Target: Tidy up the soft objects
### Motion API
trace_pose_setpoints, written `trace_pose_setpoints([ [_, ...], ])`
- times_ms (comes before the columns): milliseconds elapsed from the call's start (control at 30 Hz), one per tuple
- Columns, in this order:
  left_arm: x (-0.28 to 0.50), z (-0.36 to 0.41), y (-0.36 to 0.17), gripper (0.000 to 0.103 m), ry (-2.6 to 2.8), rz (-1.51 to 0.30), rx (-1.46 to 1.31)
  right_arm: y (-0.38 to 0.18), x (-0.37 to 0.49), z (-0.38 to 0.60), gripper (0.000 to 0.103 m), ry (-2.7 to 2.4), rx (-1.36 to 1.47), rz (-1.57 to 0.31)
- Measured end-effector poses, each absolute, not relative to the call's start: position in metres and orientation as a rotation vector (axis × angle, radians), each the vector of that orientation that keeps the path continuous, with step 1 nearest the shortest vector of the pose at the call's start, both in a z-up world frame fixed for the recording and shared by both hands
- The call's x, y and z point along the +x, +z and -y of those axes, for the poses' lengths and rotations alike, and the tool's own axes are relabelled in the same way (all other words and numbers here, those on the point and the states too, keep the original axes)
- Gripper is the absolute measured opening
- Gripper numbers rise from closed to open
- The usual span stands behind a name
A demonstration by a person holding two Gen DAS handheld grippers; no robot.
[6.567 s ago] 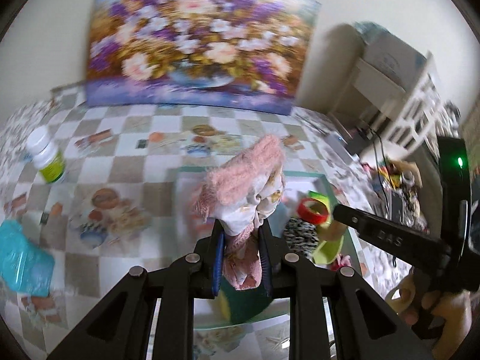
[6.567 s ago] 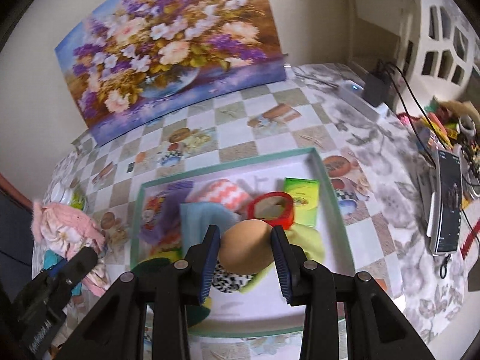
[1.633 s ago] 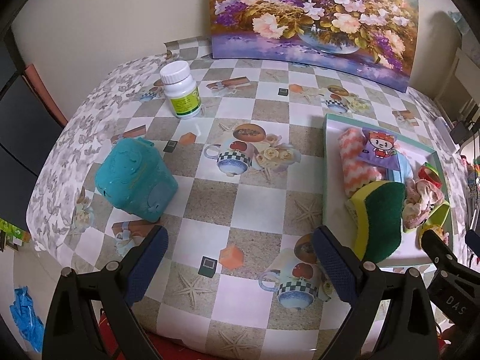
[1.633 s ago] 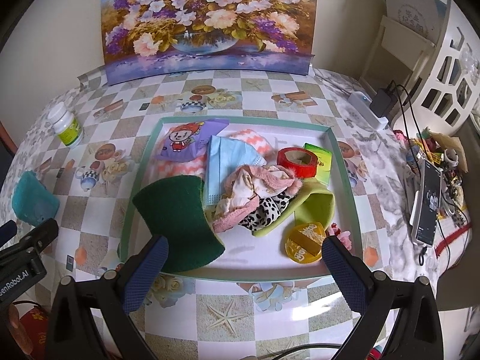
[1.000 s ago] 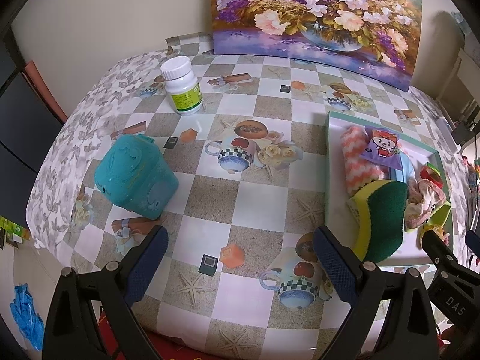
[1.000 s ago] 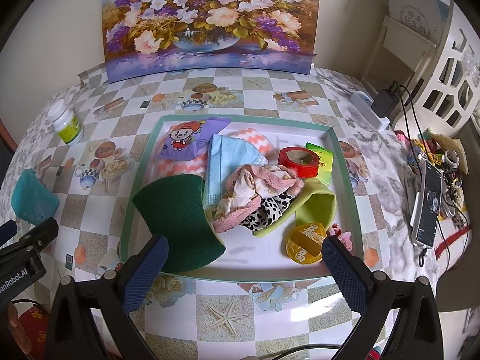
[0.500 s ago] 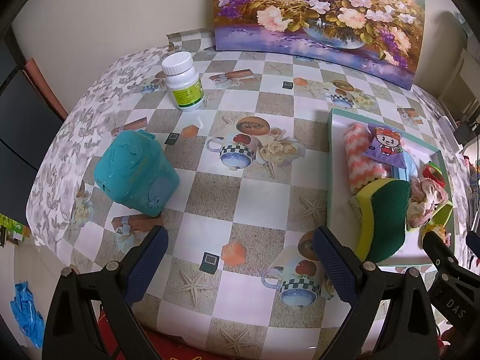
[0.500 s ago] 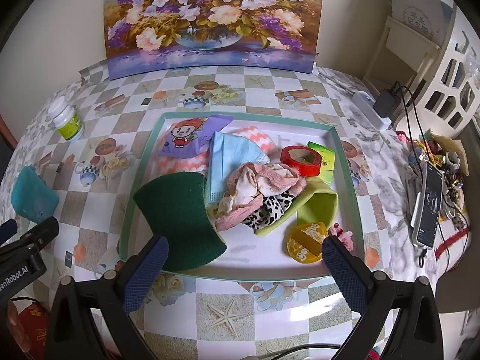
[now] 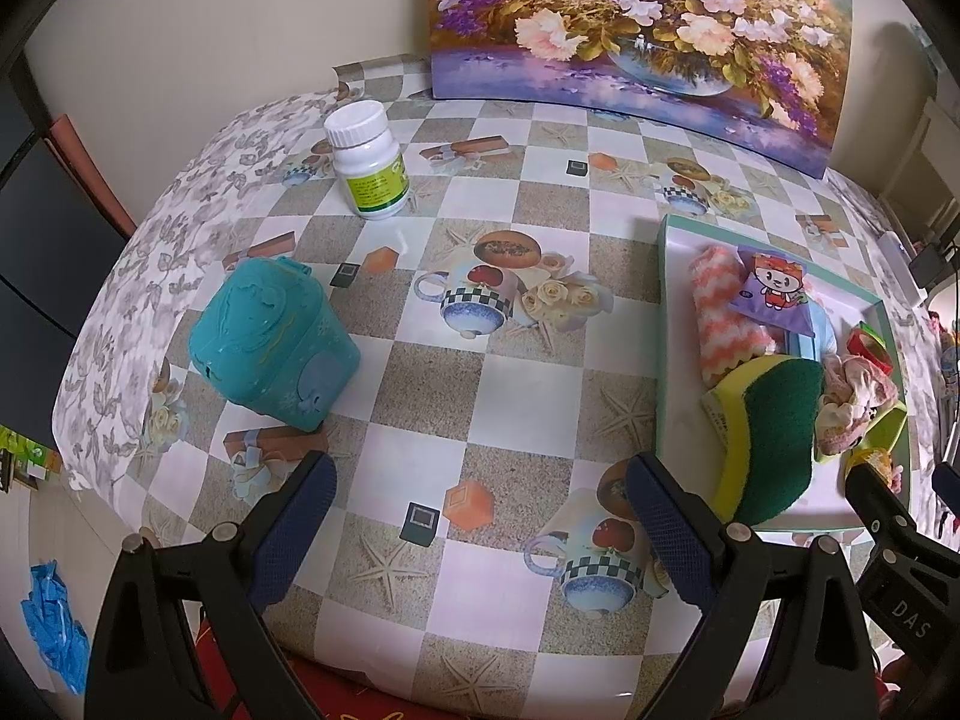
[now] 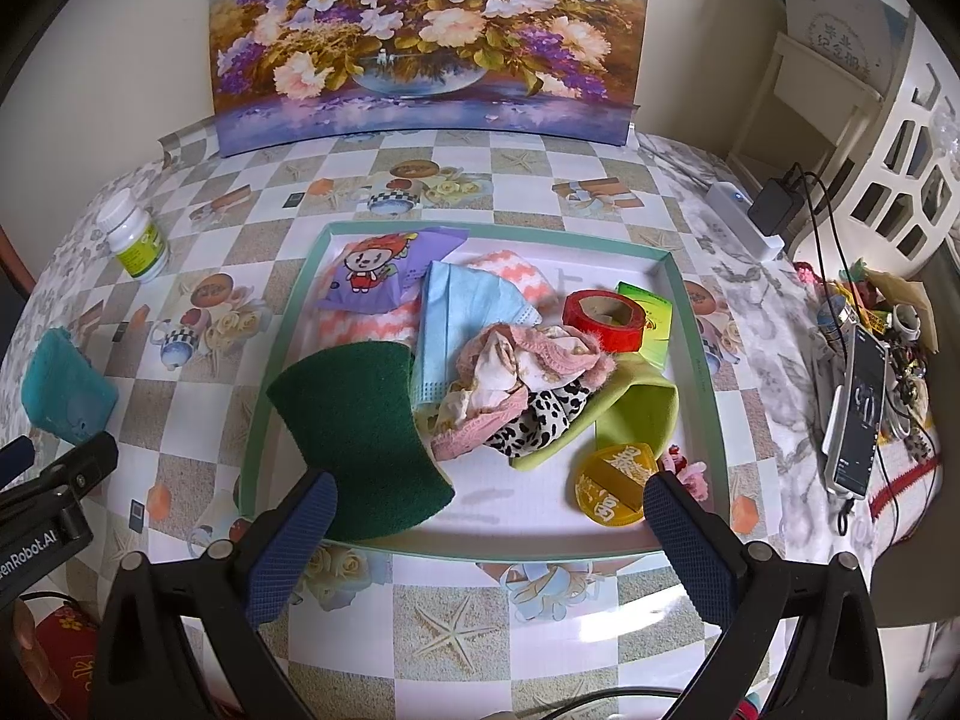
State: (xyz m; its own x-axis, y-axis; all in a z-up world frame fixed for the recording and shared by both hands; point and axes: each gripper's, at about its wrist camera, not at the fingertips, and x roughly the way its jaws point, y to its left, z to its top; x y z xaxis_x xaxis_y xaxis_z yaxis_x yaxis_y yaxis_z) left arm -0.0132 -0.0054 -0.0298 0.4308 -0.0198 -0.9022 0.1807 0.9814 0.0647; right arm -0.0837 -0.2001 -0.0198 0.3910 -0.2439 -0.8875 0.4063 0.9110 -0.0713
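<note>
A green-rimmed tray [image 10: 696, 336] holds the soft things: a green scouring sponge [image 10: 360, 426], a pink cloth [image 10: 522, 372] on a leopard-print piece [image 10: 534, 426], a blue face mask [image 10: 462, 312], an orange zigzag towel [image 10: 510, 273], a purple cartoon cloth [image 10: 384, 270] and a lime cloth [image 10: 636, 408]. My right gripper [image 10: 486, 531] hangs open and empty above the tray's near edge. Left of the tray [image 9: 663, 312], my left gripper [image 9: 480, 516] is open over the tablecloth, holding nothing. The sponge [image 9: 774, 426] leans at the tray's near left.
A teal plastic box [image 9: 270, 342] and a white pill bottle [image 9: 366, 162] stand on the table's left side. Red tape roll [image 10: 603, 318], a green packet [image 10: 648, 318] and a yellow disc [image 10: 612, 483] also lie in the tray. A flower painting [image 10: 420, 36] leans at the back; cables and a phone [image 10: 858, 414] lie right.
Since 6.6 s ago both grippers have let go, of the pink cloth and the tan round piece, and pulled back open. Over the last second both views barely shift.
</note>
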Motion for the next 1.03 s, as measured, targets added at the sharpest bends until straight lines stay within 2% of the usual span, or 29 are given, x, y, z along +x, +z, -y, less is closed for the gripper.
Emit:
trace_pose_setpoints([
  [1033, -0.0142, 0.0083, -0.0276, 0.097, -0.119, -1.11, 0.165, -0.0221, -0.0829, 0.1991, 0.103, -0.411, 0.163, -1.101],
])
